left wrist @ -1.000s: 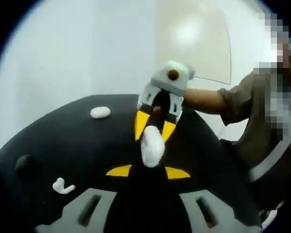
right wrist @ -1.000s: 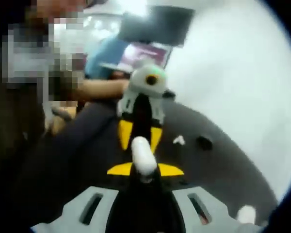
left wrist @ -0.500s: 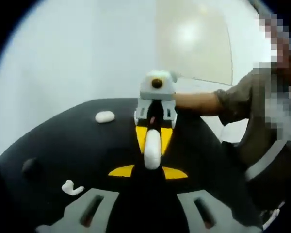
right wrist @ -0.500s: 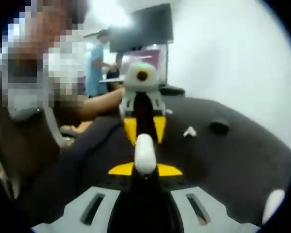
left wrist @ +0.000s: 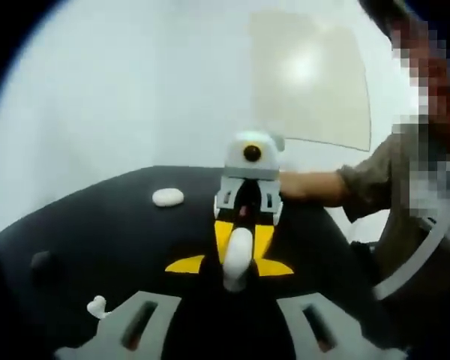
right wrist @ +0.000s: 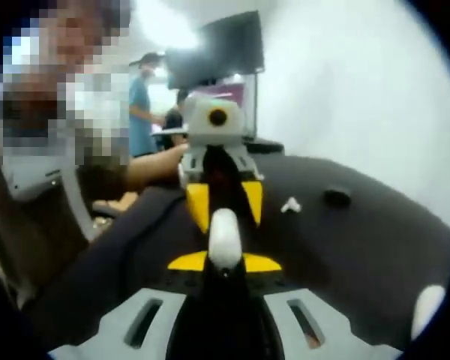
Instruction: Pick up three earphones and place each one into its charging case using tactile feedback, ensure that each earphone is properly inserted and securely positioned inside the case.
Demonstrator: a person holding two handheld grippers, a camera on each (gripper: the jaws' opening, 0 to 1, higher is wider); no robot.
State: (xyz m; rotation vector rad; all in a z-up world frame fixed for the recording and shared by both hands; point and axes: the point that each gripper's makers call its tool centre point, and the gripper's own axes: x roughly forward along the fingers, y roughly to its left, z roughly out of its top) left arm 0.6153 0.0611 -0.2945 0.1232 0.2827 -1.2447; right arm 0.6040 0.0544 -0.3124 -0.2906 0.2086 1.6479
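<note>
Above the black table (left wrist: 97,225), the left gripper (left wrist: 236,264) and the right gripper (right wrist: 225,261) face each other, both clamped on one white case (left wrist: 238,253). A loose earphone (left wrist: 97,306) lies nearer the table edge than before; another case (left wrist: 168,197) lies farther back.

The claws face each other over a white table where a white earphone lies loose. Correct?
No, the table is black, as the left gripper view shows. Left claw and right claw face each other over it, where a white earphone lies loose.
</note>
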